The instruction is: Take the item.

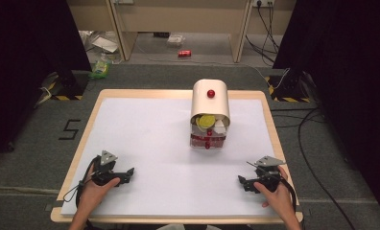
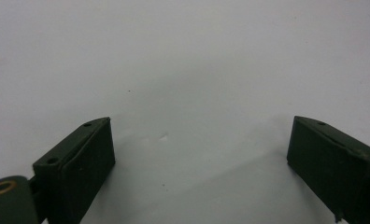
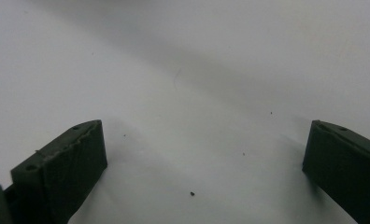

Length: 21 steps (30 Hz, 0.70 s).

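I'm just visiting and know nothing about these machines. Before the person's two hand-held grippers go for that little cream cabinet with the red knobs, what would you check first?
1. Left gripper open with nothing between its jaws: ok.
2. Right gripper open with nothing between its jaws: ok.
3. White table sheet bare between grippers and cabinet: ok.
4. Cabinet standing upright, away from the table edges: ok.
5. Red knob on the curved cover in plain sight: ok.
6. What the yellow and white things under the cover are, and whether they sit loose: cannot tell.
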Available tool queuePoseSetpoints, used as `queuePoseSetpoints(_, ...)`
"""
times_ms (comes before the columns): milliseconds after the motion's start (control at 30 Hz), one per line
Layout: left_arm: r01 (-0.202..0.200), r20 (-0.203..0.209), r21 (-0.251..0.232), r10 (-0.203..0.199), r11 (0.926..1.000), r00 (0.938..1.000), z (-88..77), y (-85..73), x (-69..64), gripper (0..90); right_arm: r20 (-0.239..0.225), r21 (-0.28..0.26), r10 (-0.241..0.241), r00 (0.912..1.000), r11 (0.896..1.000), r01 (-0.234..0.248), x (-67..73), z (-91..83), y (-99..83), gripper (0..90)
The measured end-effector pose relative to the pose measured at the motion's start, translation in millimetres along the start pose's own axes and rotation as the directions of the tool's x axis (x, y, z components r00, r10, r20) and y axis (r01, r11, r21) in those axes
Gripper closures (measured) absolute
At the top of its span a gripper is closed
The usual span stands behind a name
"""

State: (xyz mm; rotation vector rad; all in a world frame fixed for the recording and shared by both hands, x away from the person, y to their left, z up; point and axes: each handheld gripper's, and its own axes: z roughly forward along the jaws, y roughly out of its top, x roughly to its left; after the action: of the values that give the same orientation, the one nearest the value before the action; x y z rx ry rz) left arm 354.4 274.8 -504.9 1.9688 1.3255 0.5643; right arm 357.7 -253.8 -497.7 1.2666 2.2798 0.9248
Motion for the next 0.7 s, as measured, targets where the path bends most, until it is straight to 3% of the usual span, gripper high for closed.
queuePoseSetpoints(333,0.001,0.001,-0.001,-0.001,1.0000,1.0000,0.0,-0.1,0.1,7.1,0.005,-0.007,0.008,1.0000,1.000,-0.008,0.7,-1.0,0.2,3.4)
queuePoseSetpoints(400,0.001,0.001,-0.001,-0.001,1.0000,1.0000,0.0,-0.1,0.1,7.1,-0.002,-0.031,0.004,1.0000,1.000,-0.004,1.5,-3.2,1.1,22.1)
queuePoseSetpoints(433,0.001,0.001,-0.001,-0.001,1.0000,1.0000,0.0,-0.1,0.1,7.1,-0.009,-0.040,-0.001,1.0000,0.999,0.000,1.8,-4.1,2.4,22.6)
queuePoseSetpoints(467,0.001,0.001,-0.001,-0.001,1.0000,1.0000,0.0,-0.1,0.1,7.1,-0.013,-0.045,-0.005,0.9999,0.999,0.005,2.6,-4.8,3.6,16.6)
queuePoseSetpoints(700,0.000,0.001,-0.001,0.000,1.0000,1.0000,0.0,-0.1,0.0,7.1,-0.015,-0.090,-0.041,0.9990,0.995,0.040,13.5,-12.5,10.4,16.8)
